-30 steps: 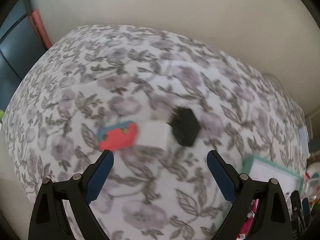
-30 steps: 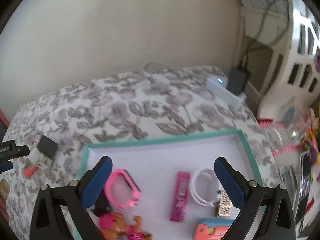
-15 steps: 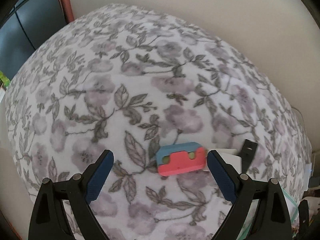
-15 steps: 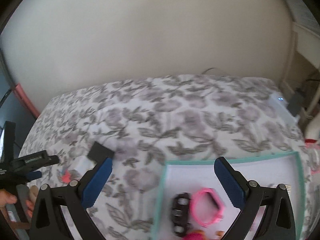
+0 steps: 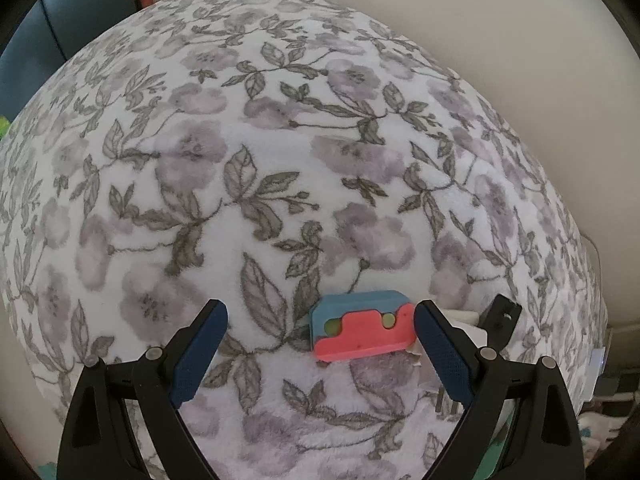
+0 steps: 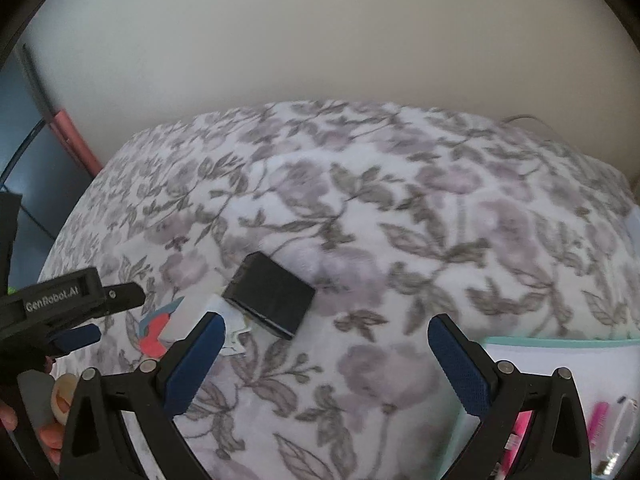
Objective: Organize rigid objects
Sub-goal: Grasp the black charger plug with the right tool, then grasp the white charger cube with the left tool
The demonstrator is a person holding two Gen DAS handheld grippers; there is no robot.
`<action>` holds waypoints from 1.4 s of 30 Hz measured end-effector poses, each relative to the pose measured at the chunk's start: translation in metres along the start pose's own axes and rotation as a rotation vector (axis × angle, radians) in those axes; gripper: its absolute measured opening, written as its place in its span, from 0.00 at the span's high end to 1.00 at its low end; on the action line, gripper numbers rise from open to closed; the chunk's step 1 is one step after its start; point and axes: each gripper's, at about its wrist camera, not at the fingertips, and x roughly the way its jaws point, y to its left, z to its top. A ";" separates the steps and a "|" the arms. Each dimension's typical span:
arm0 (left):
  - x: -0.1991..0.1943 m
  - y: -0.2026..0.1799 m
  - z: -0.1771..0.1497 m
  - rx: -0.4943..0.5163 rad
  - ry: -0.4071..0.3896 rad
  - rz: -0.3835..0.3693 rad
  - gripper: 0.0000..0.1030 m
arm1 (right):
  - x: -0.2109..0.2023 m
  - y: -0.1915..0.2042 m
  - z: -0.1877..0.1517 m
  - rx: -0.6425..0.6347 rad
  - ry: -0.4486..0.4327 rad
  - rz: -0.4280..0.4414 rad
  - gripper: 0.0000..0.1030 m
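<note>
**Lining up on the red-and-blue block**

Left gripper (image 5: 320, 344) spread wide, empty, red-and-blue block (image 5: 362, 326) lying between the fingers, hard against the right one. Right gripper (image 6: 326, 350) likewise wide and empty, near the black box (image 6: 270, 296). Likely next: shift right to centre, then close. Floral bed (image 5: 280, 160) soft; white item (image 5: 464, 320) crowding the right side; tray (image 6: 560, 342) nearby, open room leftward.

Grey-and-mauve floral blanket (image 5: 280, 140), coral-and-blue block (image 5: 362, 330), black box (image 6: 270, 294), teal-rimmed white tray (image 6: 560, 343).
</note>
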 end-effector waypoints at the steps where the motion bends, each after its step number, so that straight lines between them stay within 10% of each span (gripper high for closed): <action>1: 0.001 0.001 0.001 -0.011 0.003 -0.008 0.08 | 0.003 0.002 0.001 -0.004 0.005 0.010 0.01; 21: 0.006 -0.003 0.004 -0.037 0.004 -0.012 0.08 | 0.054 -0.006 0.014 0.286 0.108 0.256 0.10; 42: 0.014 -0.016 0.000 0.020 0.027 -0.004 0.08 | 0.064 -0.017 0.013 0.477 0.136 0.328 0.31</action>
